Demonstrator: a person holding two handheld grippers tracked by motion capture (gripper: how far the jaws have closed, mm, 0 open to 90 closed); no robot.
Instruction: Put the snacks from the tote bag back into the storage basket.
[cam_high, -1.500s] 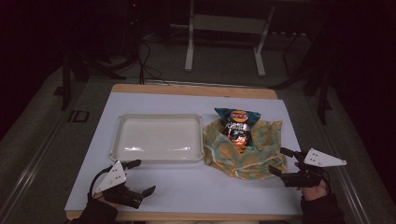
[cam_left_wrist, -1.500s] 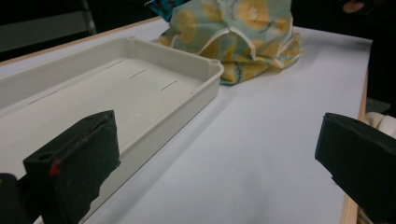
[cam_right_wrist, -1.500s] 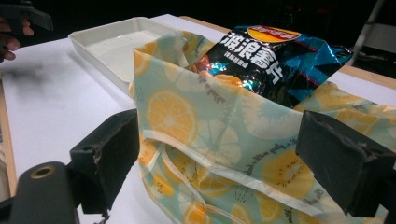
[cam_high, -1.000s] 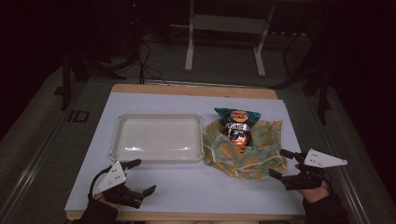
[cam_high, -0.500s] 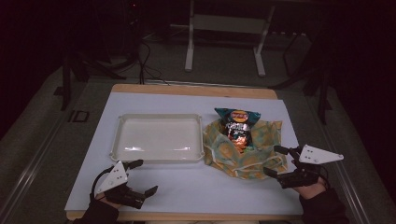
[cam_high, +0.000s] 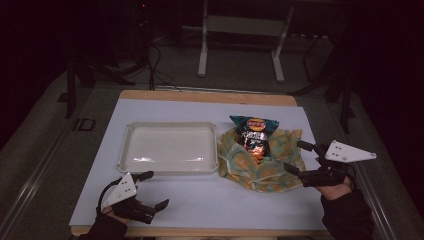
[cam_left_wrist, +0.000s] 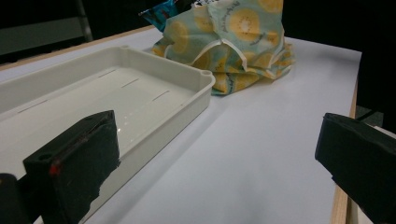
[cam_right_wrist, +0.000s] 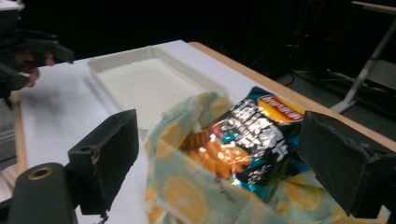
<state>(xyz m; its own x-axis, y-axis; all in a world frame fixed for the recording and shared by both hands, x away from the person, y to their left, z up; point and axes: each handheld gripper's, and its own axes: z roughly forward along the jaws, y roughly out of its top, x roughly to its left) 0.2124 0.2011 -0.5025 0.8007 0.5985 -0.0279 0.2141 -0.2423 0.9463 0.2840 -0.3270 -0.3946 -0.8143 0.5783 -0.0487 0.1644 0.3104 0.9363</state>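
From the high view, a shiny teal and orange crisp packet (cam_high: 253, 136) is lying inside a crumpled yellow and pale green fabric bag printed with lemon slices (cam_high: 260, 165), right of centre on the white worktop (cam_high: 200, 200). A shallow cream plastic tray (cam_high: 170, 148) is sitting just beside the bag, on its left, empty and catching a little glare. The right gripper (cam_high: 299, 157) is hovering at the bag's right edge with its jaws spread apart, one jaw over the cloth as far as I can judge in this dim light. The left gripper (cam_high: 153, 190) is waiting near the front left corner, jaws wide and holding nothing.

In the left gripper view, the two black jaws are standing far apart above bare worktop (cam_left_wrist: 261, 140), with the tray's corner (cam_left_wrist: 205, 79) and the bag (cam_left_wrist: 233, 42) lying beyond.

In the right gripper view, the jaws are opening wide on either side of the crisp packet (cam_right_wrist: 252, 135), which is poking out of the bag's mouth (cam_right_wrist: 187, 186), and the tray (cam_right_wrist: 144, 79) is sitting behind it.
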